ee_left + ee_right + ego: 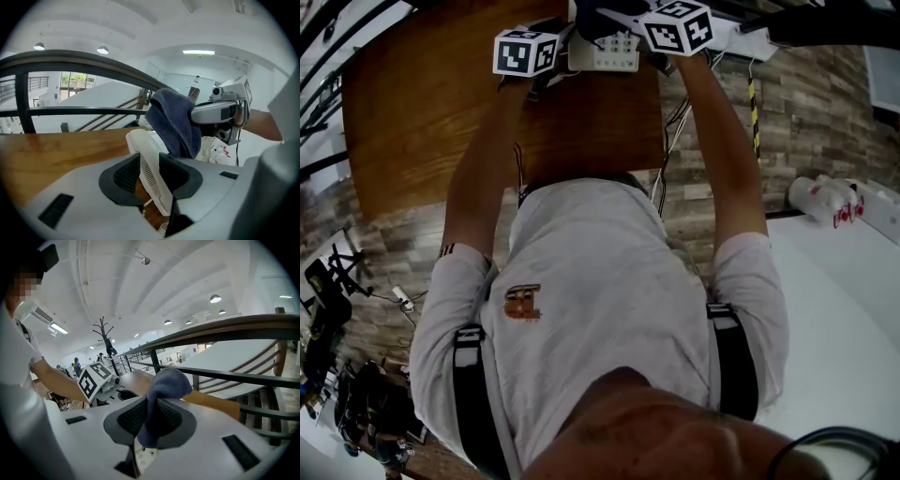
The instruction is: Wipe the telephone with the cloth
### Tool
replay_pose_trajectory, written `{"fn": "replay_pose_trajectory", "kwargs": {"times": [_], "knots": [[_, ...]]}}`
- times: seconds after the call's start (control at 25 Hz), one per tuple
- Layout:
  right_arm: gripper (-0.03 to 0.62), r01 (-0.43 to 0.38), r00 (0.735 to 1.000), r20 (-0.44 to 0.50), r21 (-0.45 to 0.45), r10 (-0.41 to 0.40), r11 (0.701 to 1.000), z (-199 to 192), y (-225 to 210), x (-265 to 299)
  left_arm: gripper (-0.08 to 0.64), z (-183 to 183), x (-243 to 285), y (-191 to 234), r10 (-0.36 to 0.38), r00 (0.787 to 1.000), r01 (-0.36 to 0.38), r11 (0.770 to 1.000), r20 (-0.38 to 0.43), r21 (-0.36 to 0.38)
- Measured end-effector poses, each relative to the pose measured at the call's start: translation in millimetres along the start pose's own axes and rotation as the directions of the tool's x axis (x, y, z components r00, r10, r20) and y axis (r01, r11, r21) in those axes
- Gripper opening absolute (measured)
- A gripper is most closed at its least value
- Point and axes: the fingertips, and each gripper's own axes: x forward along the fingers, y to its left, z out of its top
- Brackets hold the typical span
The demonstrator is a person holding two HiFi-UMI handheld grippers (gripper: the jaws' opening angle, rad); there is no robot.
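Observation:
A white telephone stands at the far edge of the wooden table. Its handset runs between the pads of my left gripper, which is open; a sliver of table shows beside the left pad. My right gripper is shut on a dark blue cloth, bunched above the jaws and hanging over the telephone. The keypad shows just under those jaws. In the left gripper view the cloth hangs from the right gripper right behind the handset. Both marker cubes flank the telephone.
A black railing runs close behind the table's far edge. Cables hang down the table's right side over the brick-pattern floor. White plastic bottles lie beside a white surface at the right. A coat stand stands far off.

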Motion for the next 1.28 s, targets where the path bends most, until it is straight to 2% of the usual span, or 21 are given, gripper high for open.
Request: {"fn": "replay_pose_trajectory", "kwargs": {"times": [0.12, 0.4, 0.76, 0.96, 1.28], "knots": [[0.071, -0.008, 0.999, -0.049, 0.005, 0.008, 1.000, -4.4, -9.0, 12.2, 0.120, -3.6, 5.1, 0.9, -0.007, 1.000, 0.007, 1.000, -0.024, -0.020], [0.071, 0.047, 0.989, -0.143, -0.008, -0.048, 0.999, -19.3, -29.7, 35.4, 0.120, -13.9, 14.3, 5.3, -0.041, 0.998, 0.039, 0.998, -0.041, -0.051], [0.071, 0.161, 0.962, -0.226, 0.020, -0.153, 0.987, -36.8, -58.6, 36.4, 0.121, -11.4, 14.5, 6.4, -0.041, 0.999, 0.039, 0.997, -0.021, -0.066], [0.071, 0.238, 0.944, -0.247, 0.046, -0.220, 0.970, -49.2, -76.8, 26.0, 0.127, -13.5, 17.3, 7.1, -0.049, 0.999, 0.048, 0.997, -0.022, -0.068], [0.071, 0.368, 0.909, -0.248, 0.100, -0.335, 0.924, -69.5, -98.4, -18.4, 0.127, -14.3, 17.9, 3.0, -0.051, 0.998, 0.049, 0.997, -0.025, -0.064]]}}
